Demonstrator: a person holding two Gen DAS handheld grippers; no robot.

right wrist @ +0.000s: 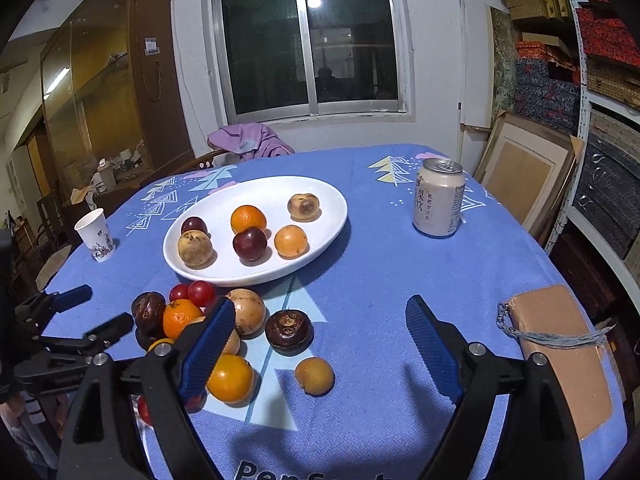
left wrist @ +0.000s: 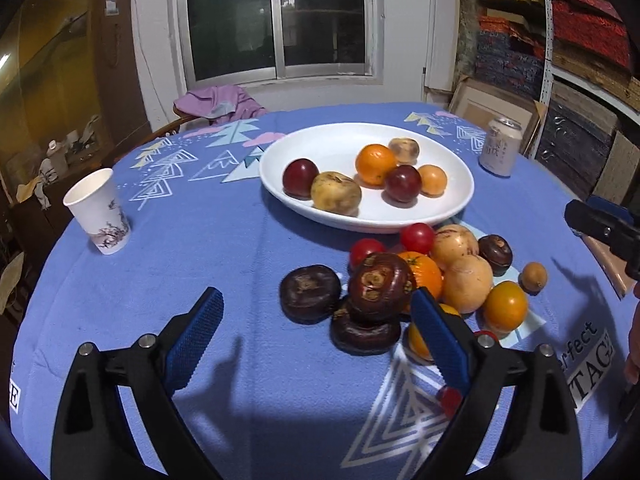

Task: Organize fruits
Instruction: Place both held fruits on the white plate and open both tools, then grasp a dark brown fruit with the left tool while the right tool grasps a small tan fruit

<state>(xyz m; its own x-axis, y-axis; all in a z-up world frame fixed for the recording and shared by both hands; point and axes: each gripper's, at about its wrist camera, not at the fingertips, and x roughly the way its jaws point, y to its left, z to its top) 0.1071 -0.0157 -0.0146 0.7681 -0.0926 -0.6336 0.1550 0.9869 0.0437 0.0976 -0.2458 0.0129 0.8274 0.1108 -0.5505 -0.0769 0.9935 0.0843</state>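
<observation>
Loose fruit: a heap (left wrist: 436,276) lay on the blue tablecloth (left wrist: 200,248) just in front of the white plate (left wrist: 332,148); it held dark water chestnuts (left wrist: 310,299), cherry tomatoes (left wrist: 417,237), an orange (right wrist: 180,317), pale round fruits (left wrist: 466,283) and yellow-orange ones (right wrist: 230,378).
Plate contents: six fruits sat in it: two dark red plums (right wrist: 249,243), an orange, a small orange fruit and two brownish ones.
Left gripper (left wrist: 316,338): jaws stood wide, holding nothing; the right finger was in front of the stacked chestnuts, the left over bare cloth.
Right gripper (right wrist: 320,352): jaws were wide and held nothing, with a chestnut and a small orange fruit (right wrist: 315,376) seen between the fingers.
Around: a paper cup (left wrist: 98,212) stood well to the left, a drink can (right wrist: 438,198) to the right beyond the plate, and a tan wallet (right wrist: 560,352) near the right edge.
</observation>
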